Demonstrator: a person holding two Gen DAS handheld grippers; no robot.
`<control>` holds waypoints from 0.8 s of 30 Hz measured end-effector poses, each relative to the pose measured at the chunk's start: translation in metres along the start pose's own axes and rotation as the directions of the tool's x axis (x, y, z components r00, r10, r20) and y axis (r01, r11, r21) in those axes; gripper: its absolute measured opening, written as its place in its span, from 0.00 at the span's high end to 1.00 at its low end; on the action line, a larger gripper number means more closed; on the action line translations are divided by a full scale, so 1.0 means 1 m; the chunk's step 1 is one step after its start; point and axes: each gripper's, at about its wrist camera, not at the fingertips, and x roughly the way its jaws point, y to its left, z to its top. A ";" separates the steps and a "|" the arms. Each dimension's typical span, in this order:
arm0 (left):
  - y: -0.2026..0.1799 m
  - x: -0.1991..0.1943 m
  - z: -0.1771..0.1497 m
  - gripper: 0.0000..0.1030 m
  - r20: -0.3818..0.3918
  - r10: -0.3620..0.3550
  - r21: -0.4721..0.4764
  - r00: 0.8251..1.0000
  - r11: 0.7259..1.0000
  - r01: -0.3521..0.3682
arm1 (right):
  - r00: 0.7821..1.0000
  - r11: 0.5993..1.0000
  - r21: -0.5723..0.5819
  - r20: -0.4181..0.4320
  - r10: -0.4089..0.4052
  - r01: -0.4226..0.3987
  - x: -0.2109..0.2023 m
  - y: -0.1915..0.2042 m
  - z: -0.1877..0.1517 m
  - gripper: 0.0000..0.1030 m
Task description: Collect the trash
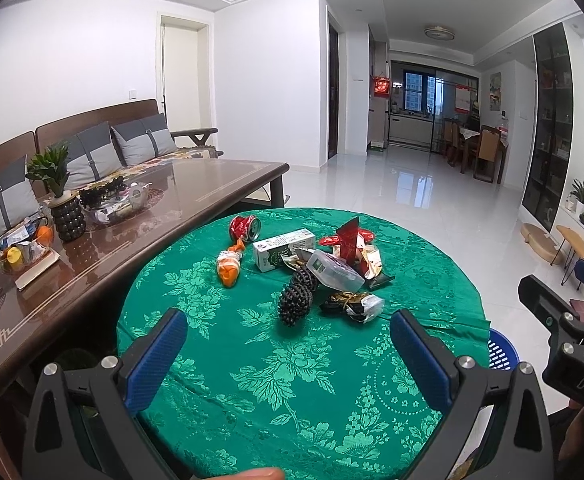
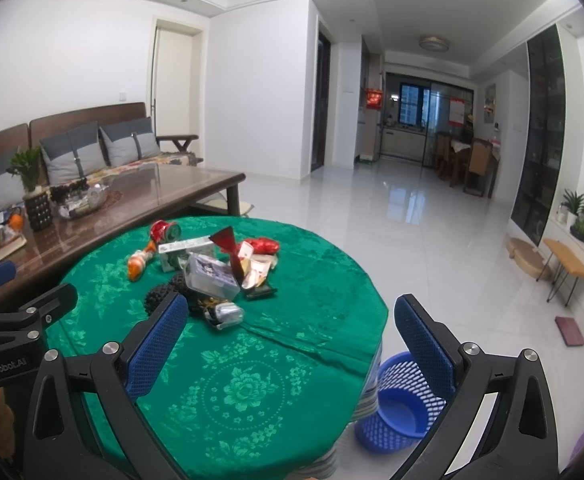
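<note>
Green-clothed table's trash pile (image 1: 312, 264) beyond both empty, spread tongs (image 1: 287, 344).

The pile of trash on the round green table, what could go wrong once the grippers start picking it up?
1. The clear plastic box lies tilted atop other trash, so pulling anything beneath may topple it.
2. The crushed red can lies on its side near the far edge of the green tablecloth and could roll off.
3. The blue mesh bin sits low beside the table; loose wrappers may miss it.
</note>
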 end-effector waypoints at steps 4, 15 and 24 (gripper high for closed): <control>-0.003 0.002 -0.002 0.00 0.004 0.016 0.018 1.000 1.000 -0.016 | 1.000 1.000 0.003 -0.003 -0.004 0.004 0.000 -0.003 -0.001 0.00; -0.006 0.012 -0.004 0.00 0.014 0.007 0.048 1.000 0.999 -0.008 | 1.000 1.000 0.000 -0.016 -0.007 0.007 0.007 -0.002 -0.004 0.00; 0.000 0.042 -0.015 0.00 -0.089 0.006 0.014 0.996 1.000 -0.004 | 0.999 1.000 -0.002 -0.041 0.002 -0.002 0.024 0.000 -0.009 0.00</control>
